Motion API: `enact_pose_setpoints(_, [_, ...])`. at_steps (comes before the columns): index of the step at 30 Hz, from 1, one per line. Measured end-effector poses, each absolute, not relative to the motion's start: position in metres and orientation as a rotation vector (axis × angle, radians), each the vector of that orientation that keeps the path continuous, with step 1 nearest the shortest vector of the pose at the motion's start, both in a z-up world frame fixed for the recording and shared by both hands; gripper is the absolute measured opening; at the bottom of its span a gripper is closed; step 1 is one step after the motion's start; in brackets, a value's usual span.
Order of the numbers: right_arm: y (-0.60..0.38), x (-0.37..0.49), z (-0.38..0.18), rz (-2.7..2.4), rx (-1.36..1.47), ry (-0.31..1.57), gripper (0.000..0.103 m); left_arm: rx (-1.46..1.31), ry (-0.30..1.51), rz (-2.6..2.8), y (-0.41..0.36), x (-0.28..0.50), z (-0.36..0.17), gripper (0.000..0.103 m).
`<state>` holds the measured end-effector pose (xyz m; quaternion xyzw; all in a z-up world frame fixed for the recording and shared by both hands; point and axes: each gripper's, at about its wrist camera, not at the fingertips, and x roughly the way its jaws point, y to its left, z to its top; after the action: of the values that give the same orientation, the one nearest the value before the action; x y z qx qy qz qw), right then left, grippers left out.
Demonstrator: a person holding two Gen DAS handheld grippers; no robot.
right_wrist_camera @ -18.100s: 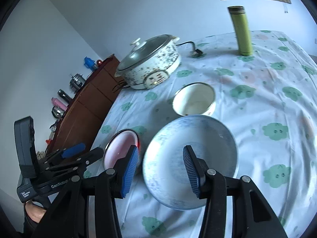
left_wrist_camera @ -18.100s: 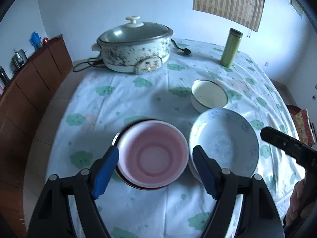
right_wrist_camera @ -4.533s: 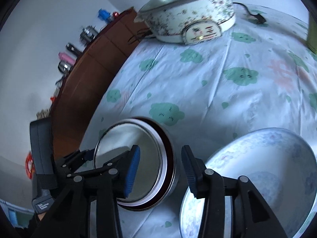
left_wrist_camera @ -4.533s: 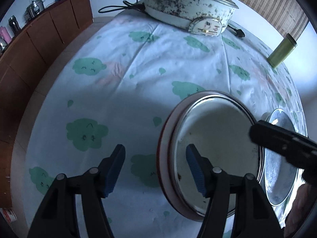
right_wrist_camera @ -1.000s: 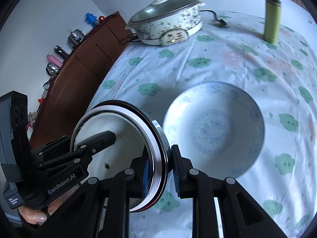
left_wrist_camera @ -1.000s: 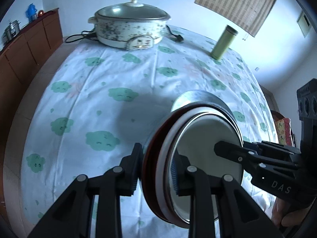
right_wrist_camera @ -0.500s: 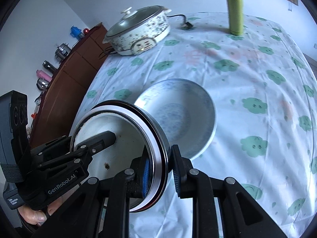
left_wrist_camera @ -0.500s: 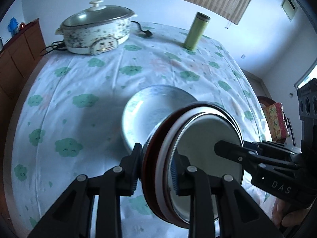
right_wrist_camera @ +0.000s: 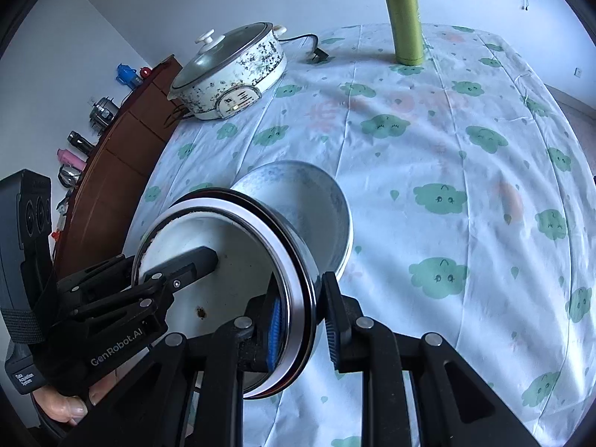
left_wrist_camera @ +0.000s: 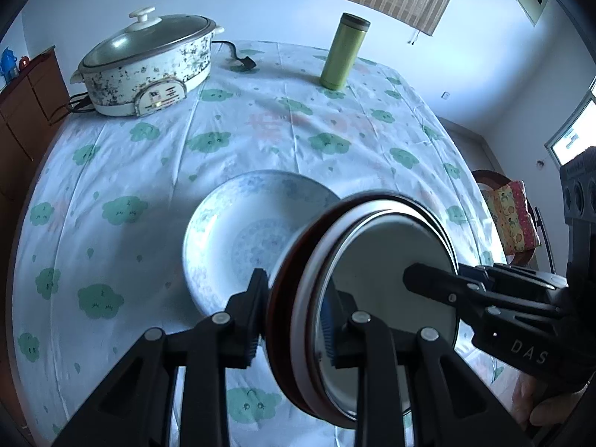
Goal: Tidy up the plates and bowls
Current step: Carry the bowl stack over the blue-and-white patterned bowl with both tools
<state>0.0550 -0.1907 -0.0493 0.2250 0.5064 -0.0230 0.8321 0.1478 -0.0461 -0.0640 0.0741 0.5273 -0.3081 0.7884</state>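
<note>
A stack of nested bowls [left_wrist_camera: 372,290], red outside with a steel and white inside, is held up between both grippers above the table. My left gripper [left_wrist_camera: 292,331] is shut on its left rim. My right gripper [right_wrist_camera: 301,320] is shut on its right rim; the stack also shows in the right wrist view [right_wrist_camera: 231,268]. A wide blue-patterned plate [left_wrist_camera: 238,238] lies on the tablecloth just beyond and below the stack, partly hidden by it, and shows in the right wrist view [right_wrist_camera: 320,205] too.
A speckled electric pot [left_wrist_camera: 145,63] with a glass lid and cord stands at the far left. A green flask [left_wrist_camera: 342,52] stands at the far middle. A wooden sideboard [right_wrist_camera: 123,141] runs along the left. A chair with a cushion [left_wrist_camera: 510,216] is at the right.
Both grippers, still holding the bowl stack, have moved it over the near edge of the patterned plate. The plate now sits right behind the stack.
</note>
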Motion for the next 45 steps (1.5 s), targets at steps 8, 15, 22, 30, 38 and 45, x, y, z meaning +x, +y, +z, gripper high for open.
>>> enact_pose_setpoints(8, [-0.199, 0.07, -0.052, -0.053, 0.468, 1.082, 0.022, 0.15, 1.153, -0.667, -0.054, 0.164, -0.07, 0.025])
enact_pose_setpoints(15, [-0.208, 0.081, -0.058, -0.069, 0.474, 1.1, 0.022, 0.157, 1.17, -0.678, -0.065, 0.176, -0.078, 0.025])
enact_pose_setpoints(22, [-0.214, 0.091, -0.067, -0.076, 0.484, 1.119, 0.022, 0.161, 1.194, -0.678, -0.07, 0.186, -0.087, 0.025])
enact_pose_setpoints(30, [-0.218, 0.1, -0.074, -0.08, 0.493, 1.136, 0.022, 0.16, 1.215, -0.679, -0.075, 0.196, -0.093, 0.025])
enact_pose_setpoints(38, [-0.213, 0.114, -0.069, -0.06, 0.481, 1.125, 0.022, 0.151, 1.193, -0.656, -0.066, 0.209, -0.086, 0.026])
enact_pose_setpoints(45, [-0.204, 0.134, -0.051, -0.027, 0.437, 1.095, 0.022, 0.135, 1.147, -0.628, -0.055, 0.221, -0.069, 0.026])
